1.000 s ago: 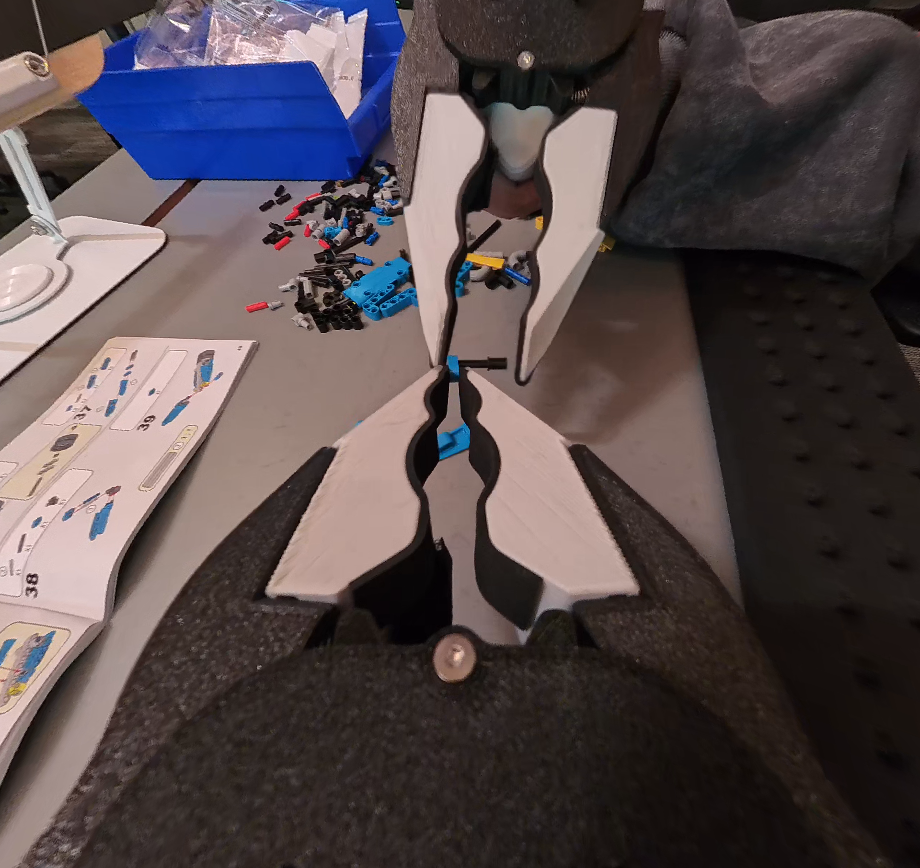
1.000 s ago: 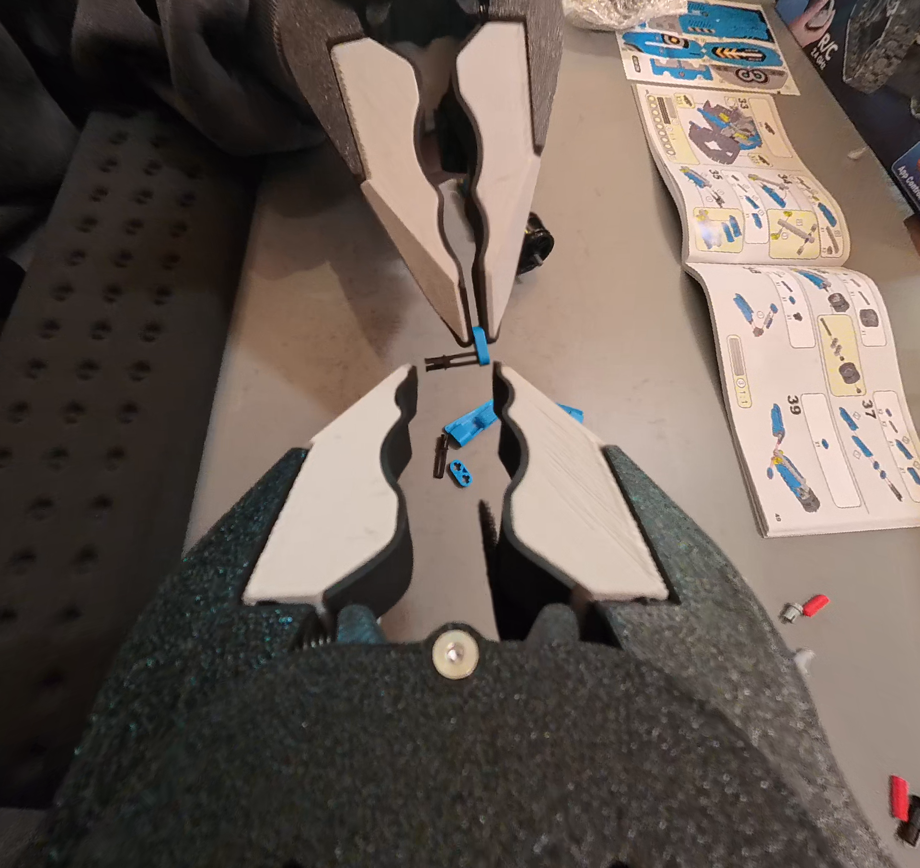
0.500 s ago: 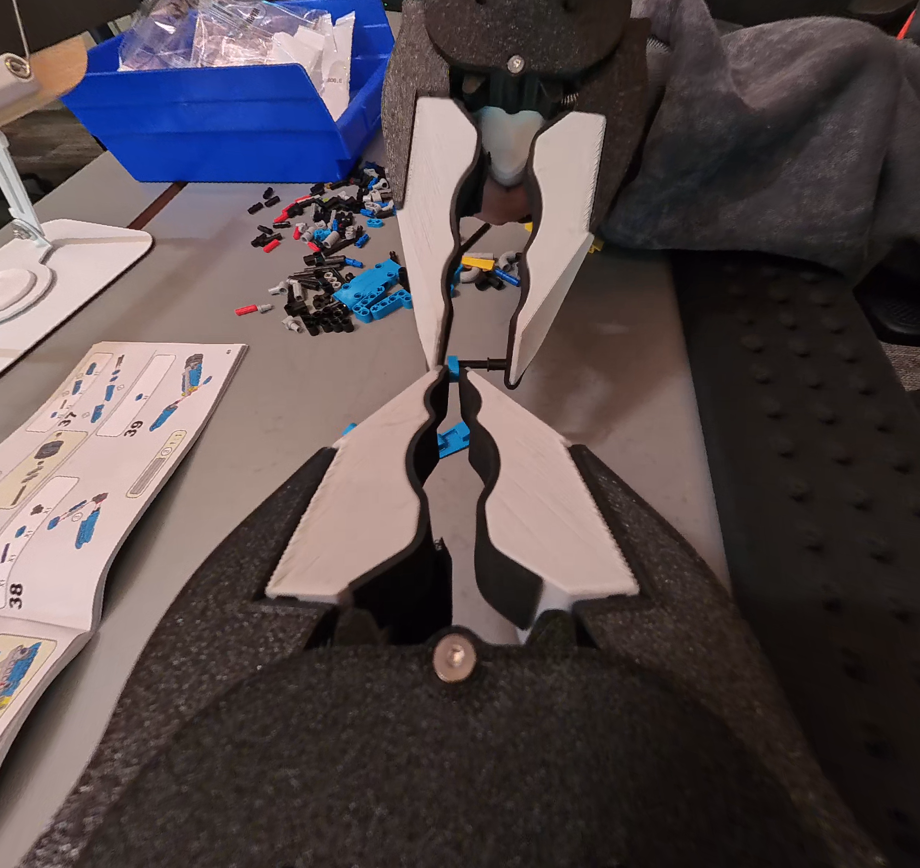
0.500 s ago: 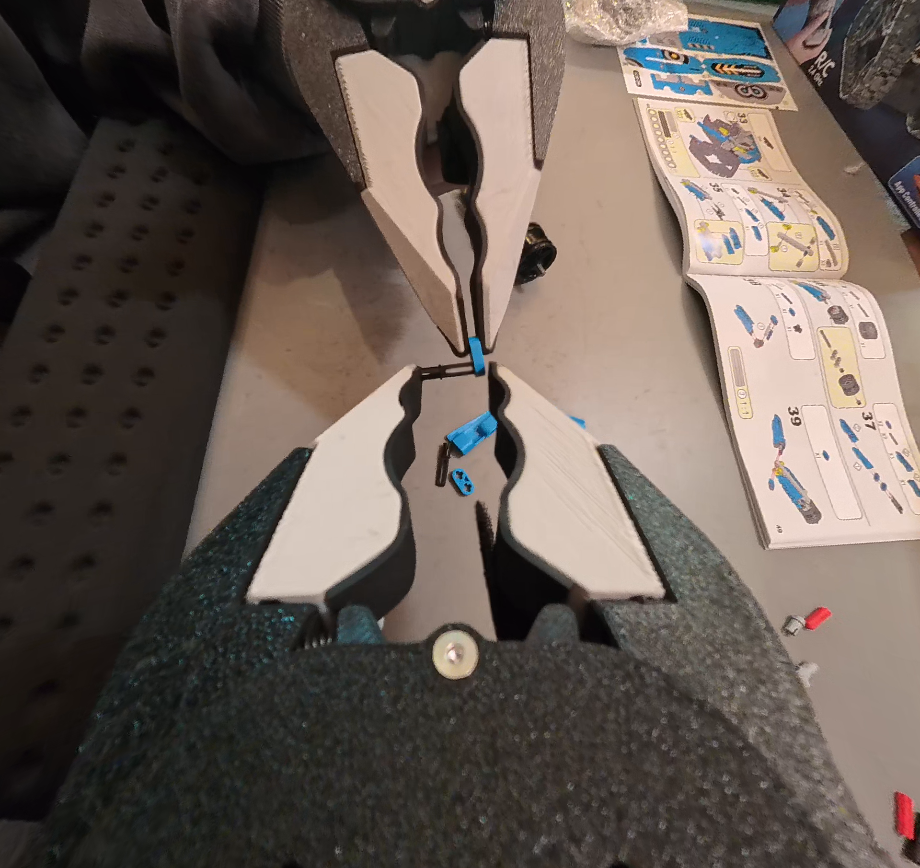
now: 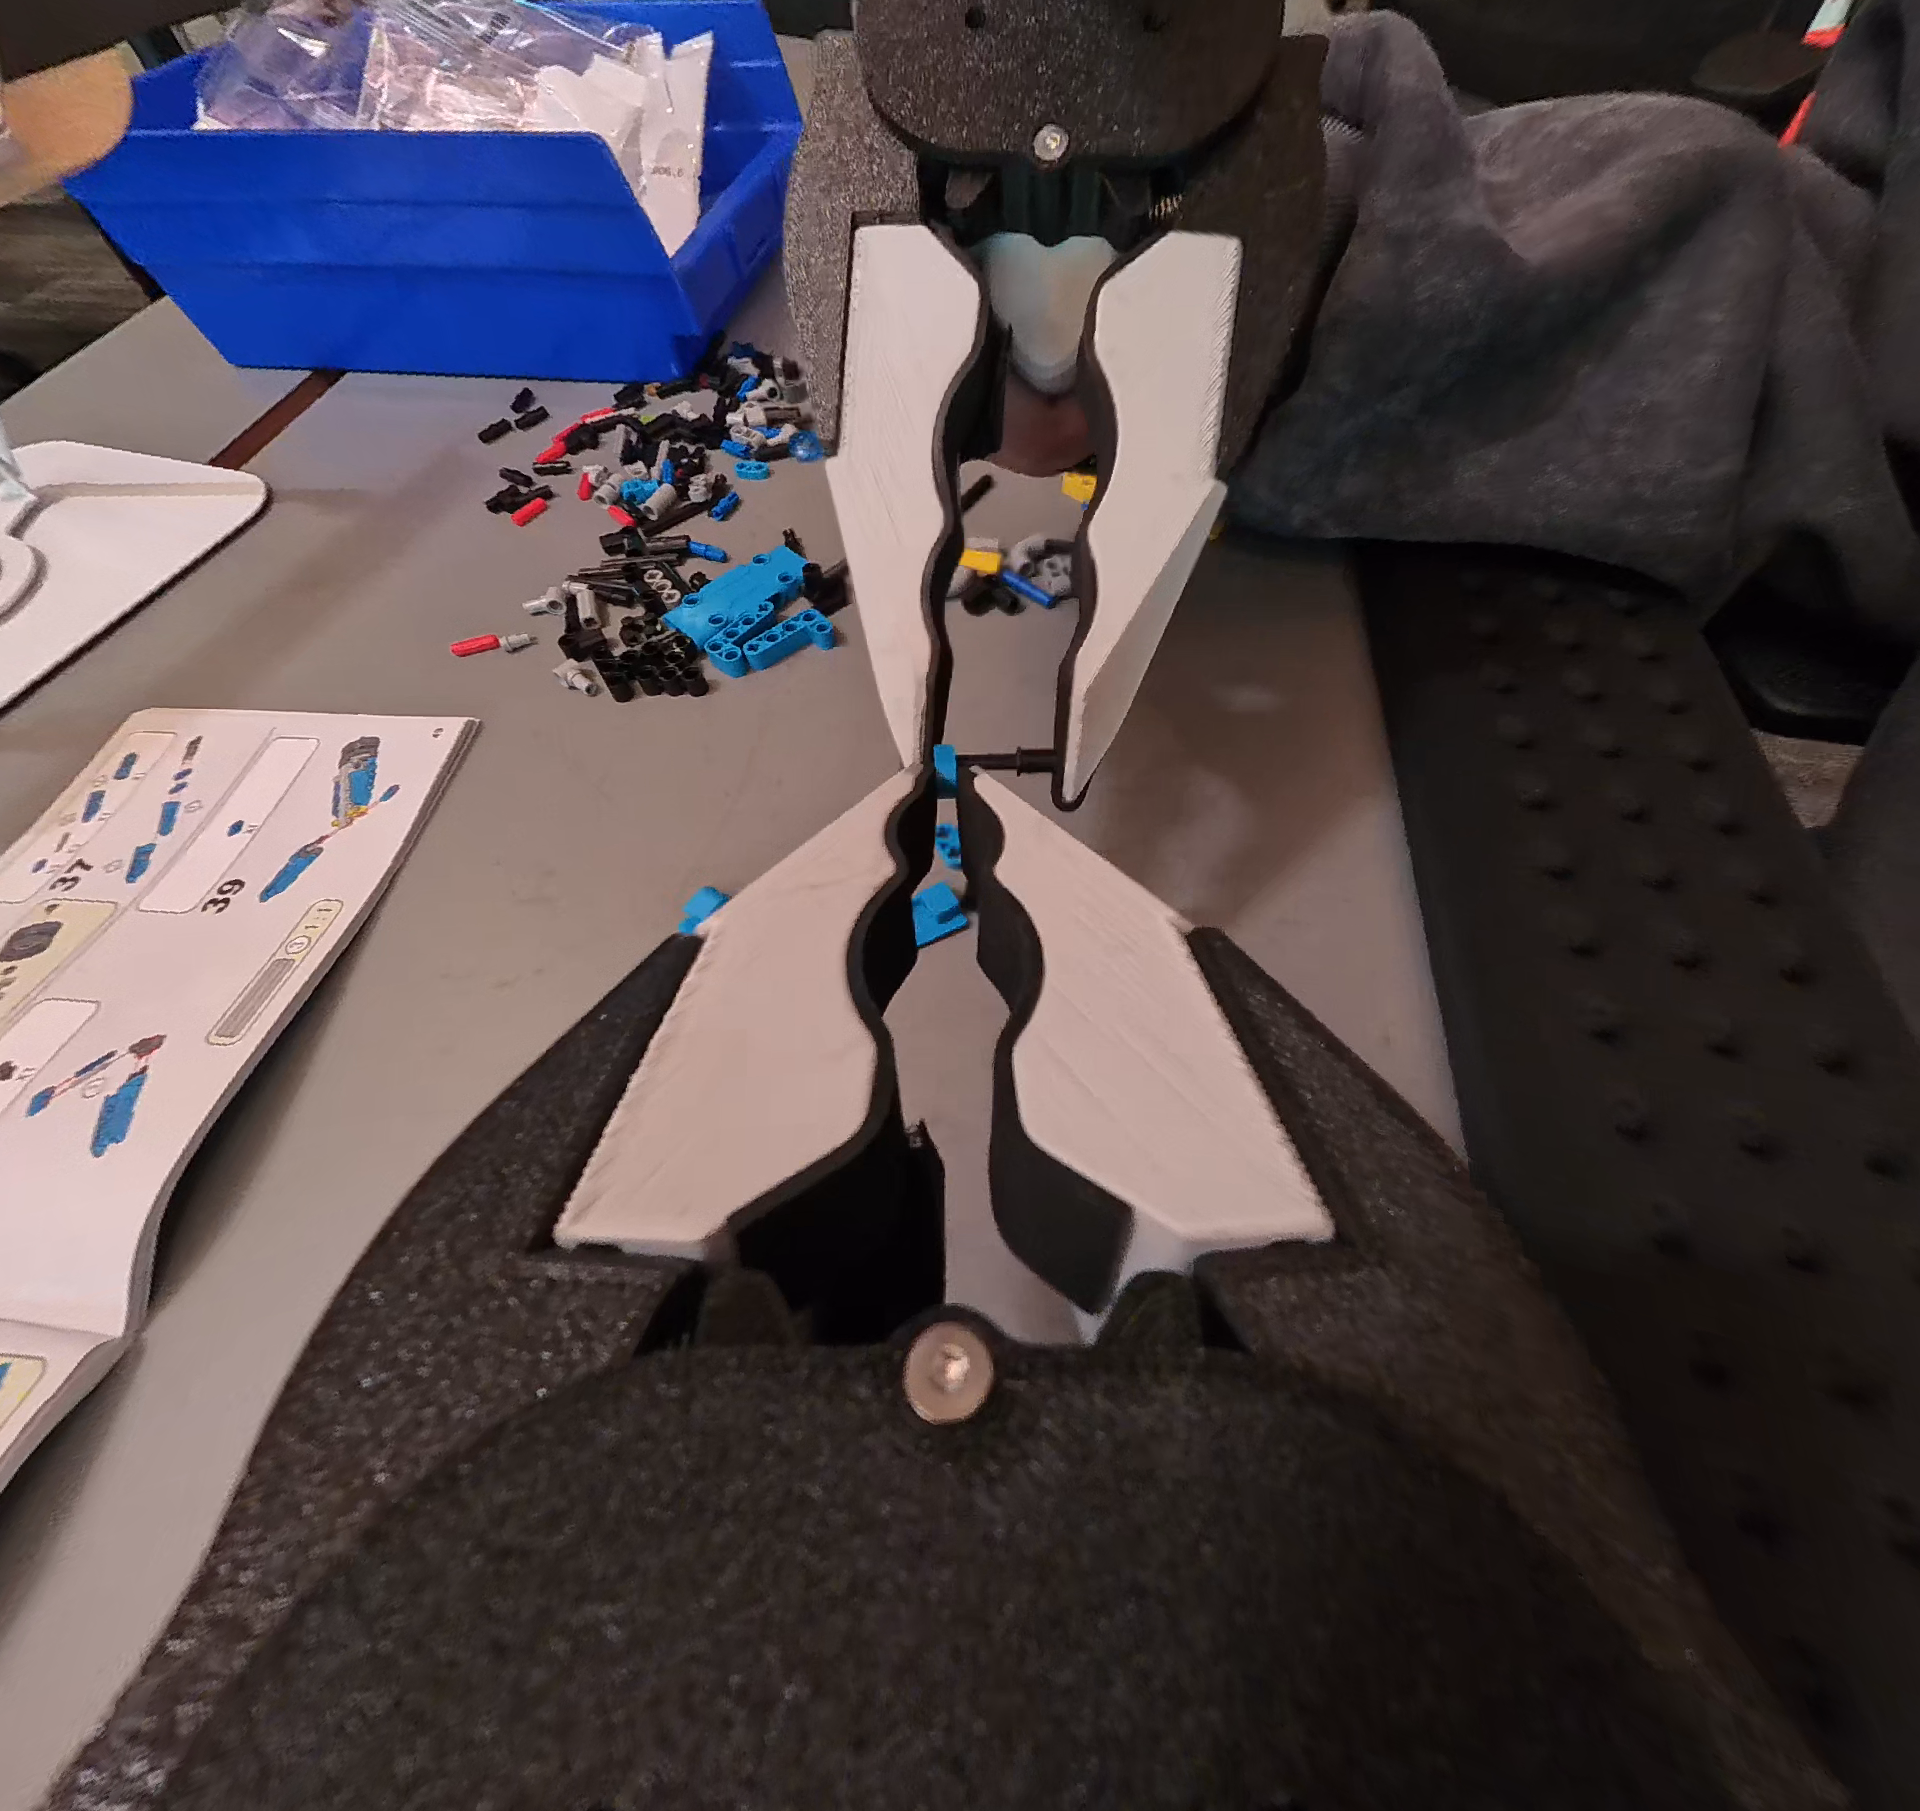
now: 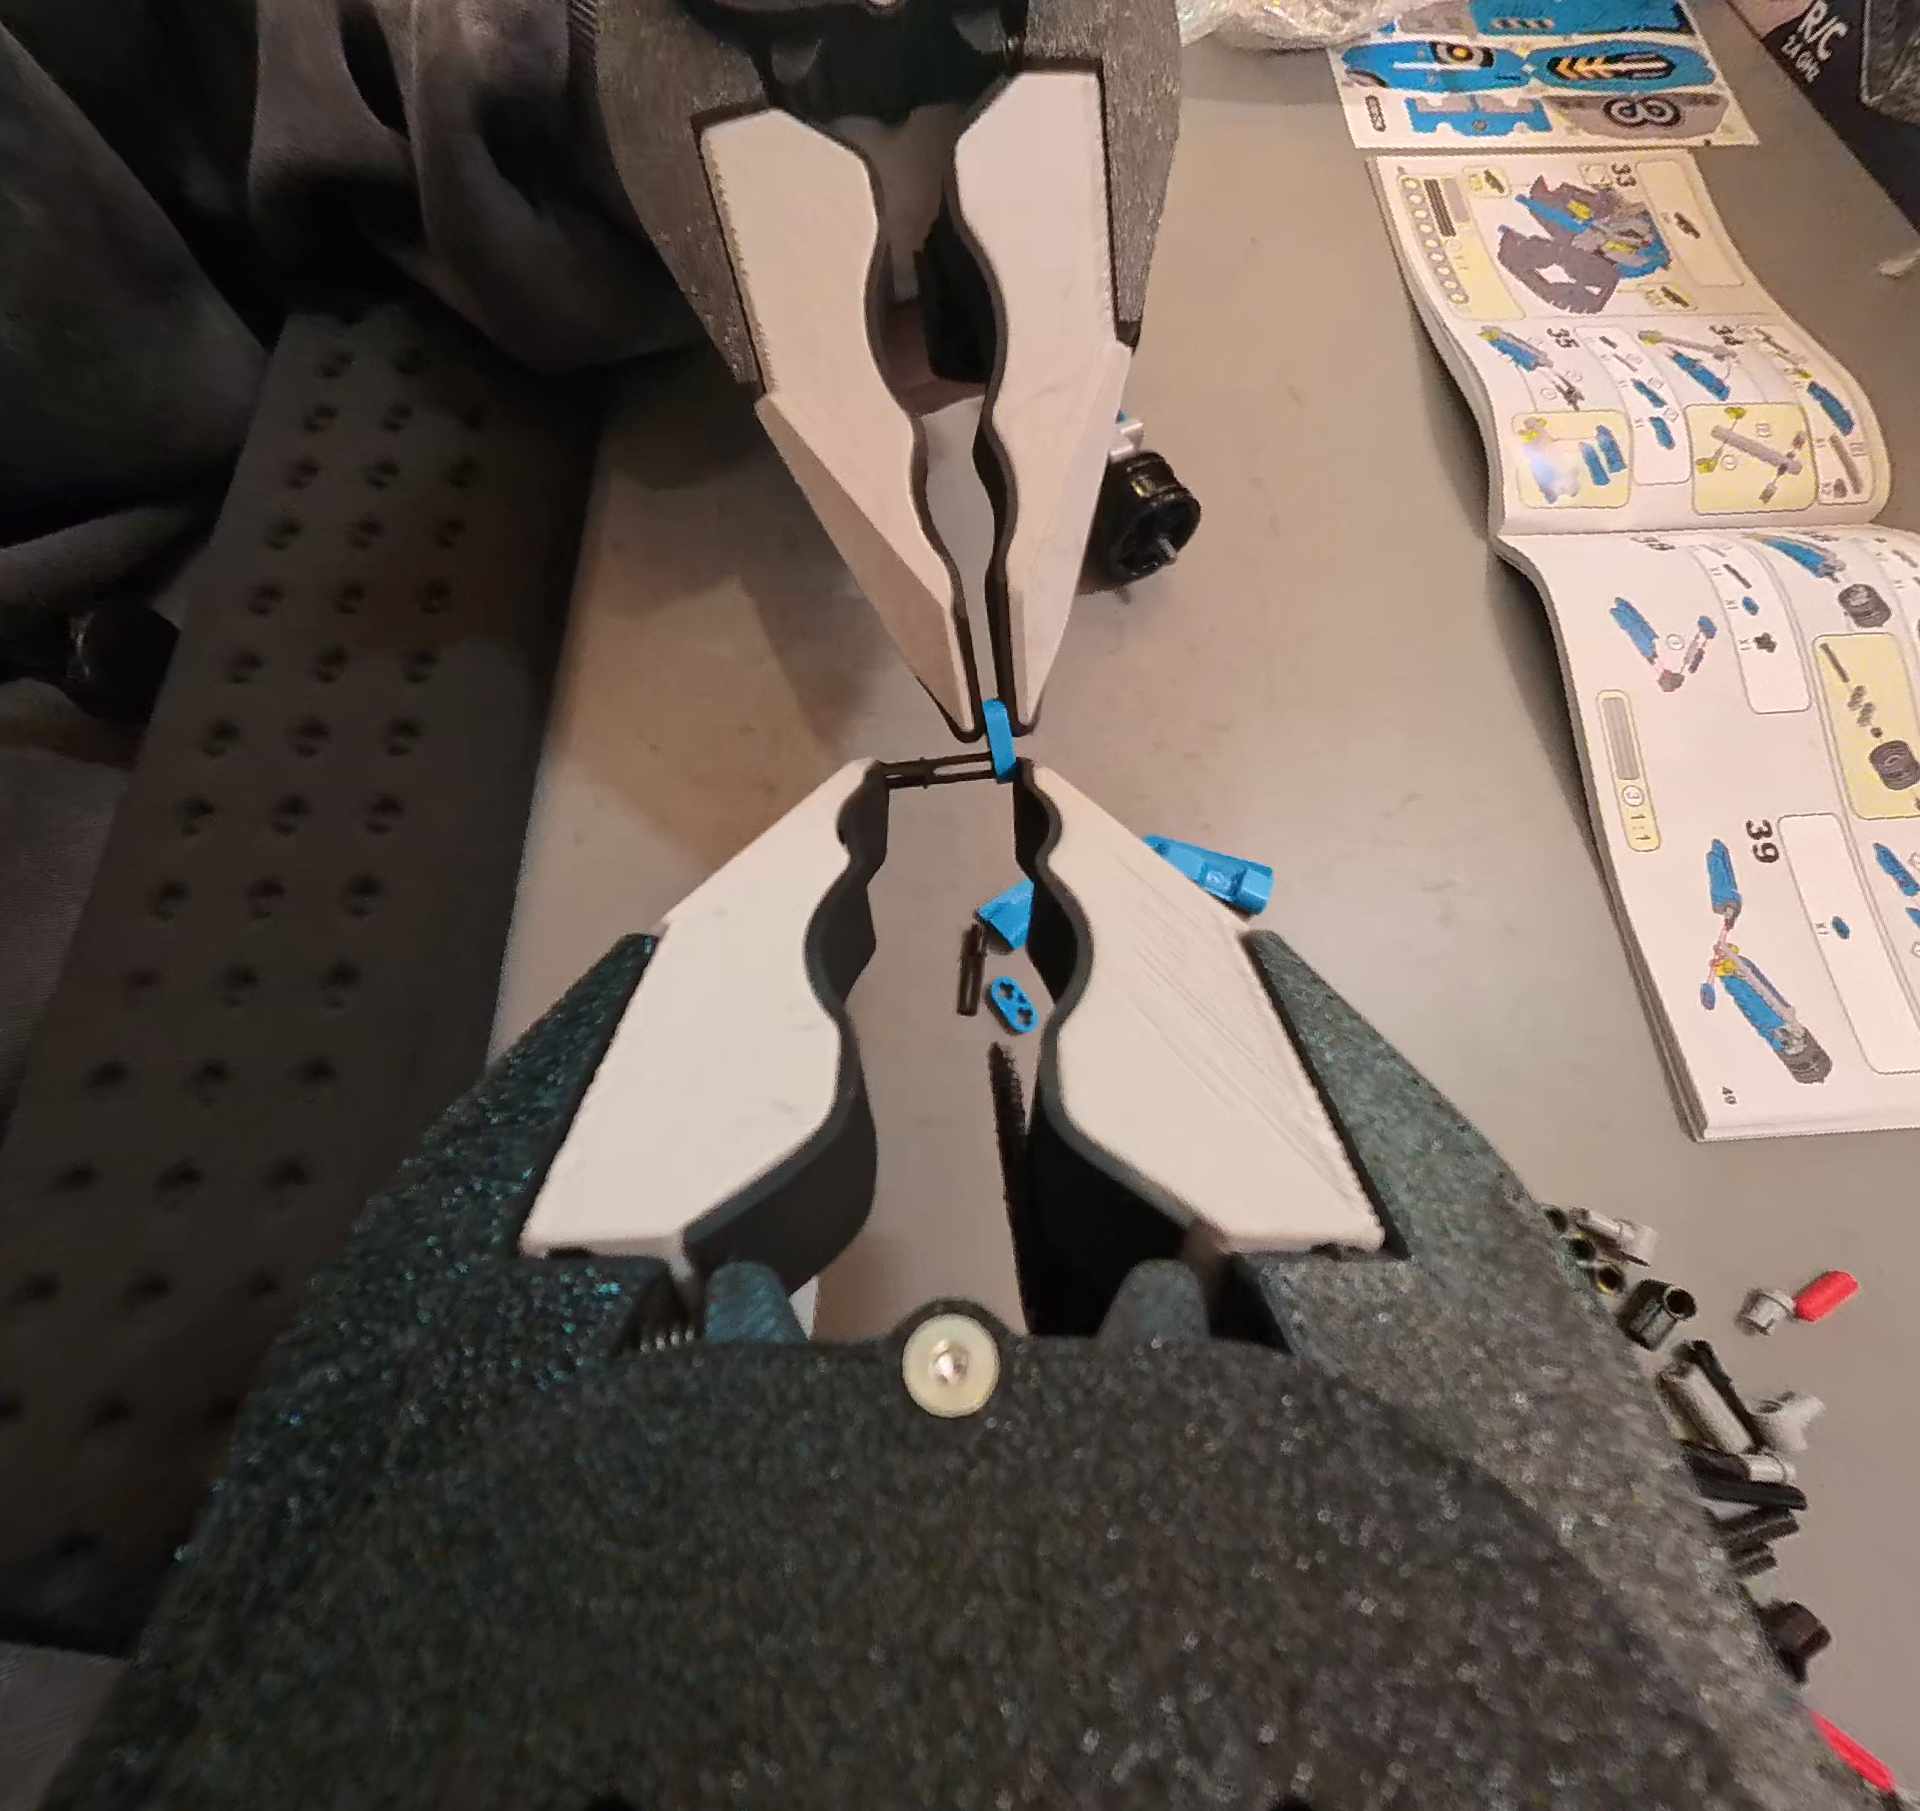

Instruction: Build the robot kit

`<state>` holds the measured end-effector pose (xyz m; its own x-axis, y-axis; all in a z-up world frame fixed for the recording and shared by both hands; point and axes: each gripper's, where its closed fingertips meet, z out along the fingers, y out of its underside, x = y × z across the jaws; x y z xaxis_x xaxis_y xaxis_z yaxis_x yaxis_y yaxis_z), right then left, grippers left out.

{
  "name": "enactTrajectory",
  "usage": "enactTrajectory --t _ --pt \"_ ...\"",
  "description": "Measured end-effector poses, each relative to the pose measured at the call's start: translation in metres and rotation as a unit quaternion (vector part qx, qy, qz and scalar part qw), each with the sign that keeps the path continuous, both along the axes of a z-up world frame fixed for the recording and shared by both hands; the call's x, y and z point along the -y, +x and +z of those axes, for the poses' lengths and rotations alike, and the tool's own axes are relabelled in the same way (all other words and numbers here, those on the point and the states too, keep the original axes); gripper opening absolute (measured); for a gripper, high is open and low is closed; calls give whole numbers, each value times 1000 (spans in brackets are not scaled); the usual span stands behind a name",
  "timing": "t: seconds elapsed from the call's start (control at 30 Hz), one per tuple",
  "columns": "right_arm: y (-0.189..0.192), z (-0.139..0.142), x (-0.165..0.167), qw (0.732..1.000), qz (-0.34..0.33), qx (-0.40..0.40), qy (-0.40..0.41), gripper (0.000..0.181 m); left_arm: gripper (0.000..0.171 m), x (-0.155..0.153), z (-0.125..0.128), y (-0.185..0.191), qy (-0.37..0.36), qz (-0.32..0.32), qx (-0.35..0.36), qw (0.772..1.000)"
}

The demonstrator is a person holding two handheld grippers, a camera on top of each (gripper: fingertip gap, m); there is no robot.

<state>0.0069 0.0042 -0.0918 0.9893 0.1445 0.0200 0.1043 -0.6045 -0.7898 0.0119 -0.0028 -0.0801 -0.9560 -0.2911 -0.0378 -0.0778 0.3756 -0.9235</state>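
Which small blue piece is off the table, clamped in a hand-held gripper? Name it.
The small blue piece with the black pin through it, pinched in the left hand-held gripper tips. The other blue bits, like the two-hole link, lie loose on the table.

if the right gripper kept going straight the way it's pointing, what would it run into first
Most likely the left gripper, which faces it tip to tip. The right gripper stands open around the black pin stuck in the small blue piece that the left one pinches. Depth looks very close.

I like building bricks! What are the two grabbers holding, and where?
The left gripper pinches a small blue brick piece at its upper end. A black pin pokes sideways between the open right gripper tips.
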Motion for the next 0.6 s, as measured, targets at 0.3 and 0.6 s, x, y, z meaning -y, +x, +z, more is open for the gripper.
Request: enactTrajectory --t 0.3,0.6 --pt "-9 -5 -2 999 16 25 -25 22 3 -3 -6 -9 4 -32 -28 999" --pt "-5 -6 -1 998 10 56 -37 21 3 -1 -7 -7 26 -11 19 999"
